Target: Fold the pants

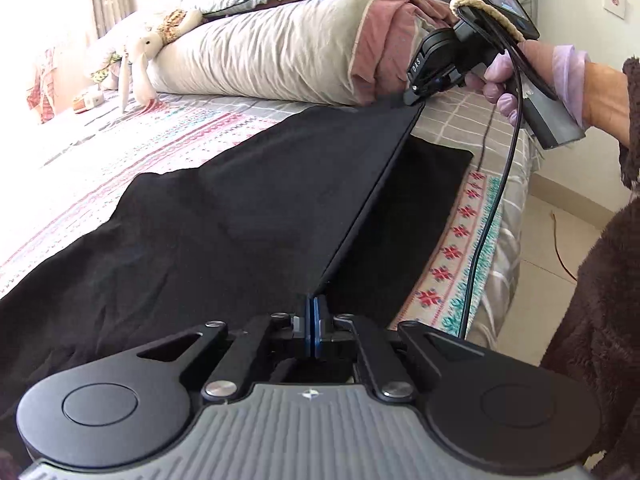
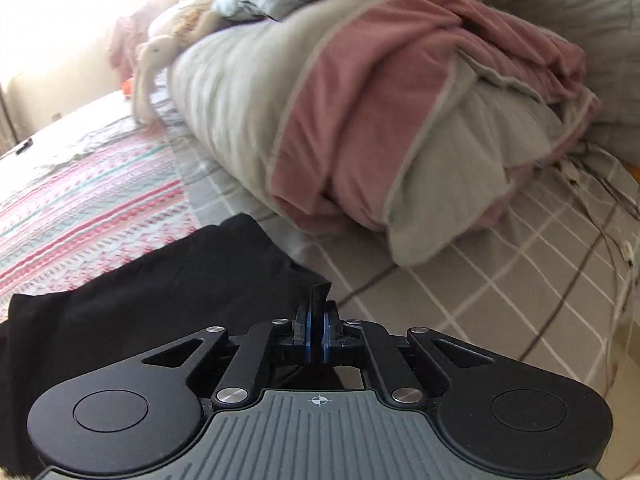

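Black pants point(image 1: 240, 216) lie across the patterned bedspread point(image 1: 120, 148). My left gripper point(image 1: 316, 304) is shut on the near end of a taut raised edge of the pants. My right gripper point(image 1: 416, 98) is shut on the far end of that edge, held by a gloved hand point(image 1: 504, 80). The edge runs straight between them, with a lower layer of the pants point(image 1: 400, 220) on the bed to its right. In the right wrist view my right gripper point(image 2: 318, 308) pinches a black corner of the pants point(image 2: 160, 292), which drape to the left.
A rolled grey and pink duvet point(image 1: 300, 52) lies just beyond the pants; it also shows in the right wrist view point(image 2: 360, 100). A stuffed rabbit point(image 1: 144, 56) lies at the far left. A black cable point(image 1: 488, 208) hangs by the bed's right edge. Floor tiles point(image 1: 552, 232) are right.
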The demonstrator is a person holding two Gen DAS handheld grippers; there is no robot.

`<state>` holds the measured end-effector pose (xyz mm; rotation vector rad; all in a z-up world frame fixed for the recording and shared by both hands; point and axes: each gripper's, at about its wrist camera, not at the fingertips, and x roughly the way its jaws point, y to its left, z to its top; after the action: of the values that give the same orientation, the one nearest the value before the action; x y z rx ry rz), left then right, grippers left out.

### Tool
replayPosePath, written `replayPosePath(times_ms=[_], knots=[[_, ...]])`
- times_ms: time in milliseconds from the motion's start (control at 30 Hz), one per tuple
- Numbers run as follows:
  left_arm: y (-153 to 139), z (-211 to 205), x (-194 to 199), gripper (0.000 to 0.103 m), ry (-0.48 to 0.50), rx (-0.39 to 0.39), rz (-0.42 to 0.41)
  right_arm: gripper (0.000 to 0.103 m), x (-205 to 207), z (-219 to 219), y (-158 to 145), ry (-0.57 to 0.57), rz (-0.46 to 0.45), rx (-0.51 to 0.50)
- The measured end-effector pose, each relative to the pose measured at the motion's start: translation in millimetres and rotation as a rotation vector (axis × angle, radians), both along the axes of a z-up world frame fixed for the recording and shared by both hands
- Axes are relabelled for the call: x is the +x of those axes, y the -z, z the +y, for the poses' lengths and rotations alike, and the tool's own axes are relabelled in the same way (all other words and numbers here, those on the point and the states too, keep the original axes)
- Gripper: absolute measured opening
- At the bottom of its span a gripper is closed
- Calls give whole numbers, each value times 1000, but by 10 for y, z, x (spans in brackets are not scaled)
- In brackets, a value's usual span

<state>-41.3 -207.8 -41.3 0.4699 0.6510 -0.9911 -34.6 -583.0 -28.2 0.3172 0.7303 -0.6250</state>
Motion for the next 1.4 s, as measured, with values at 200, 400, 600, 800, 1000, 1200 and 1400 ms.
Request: replayPosePath(times_ms=[200, 400, 600, 800, 1000, 1200, 1400], knots=[[60, -20, -133, 21, 42, 52, -20, 3, -177, 140, 144, 0, 126, -51], [83, 30, -145, 21, 51, 67, -2, 3, -281, 255, 181, -20, 194, -84], [105, 36, -173, 22, 51, 70, 15, 4, -255, 269, 274, -18, 263, -82], [-61, 280, -202, 66, 3, 35, -21, 41, -205, 514, 81, -46, 236, -176], [-243, 825, 81, 84, -216, 12, -43, 55, -30, 943, -111, -194, 135, -138], [-283, 1523, 417, 91, -471, 12, -42, 64, 301, 1594, -158, -407, 107, -98], [-234, 2277, 669, 95, -736, -10, 9, 69, 603, 2236, -158, -581, 97, -60]])
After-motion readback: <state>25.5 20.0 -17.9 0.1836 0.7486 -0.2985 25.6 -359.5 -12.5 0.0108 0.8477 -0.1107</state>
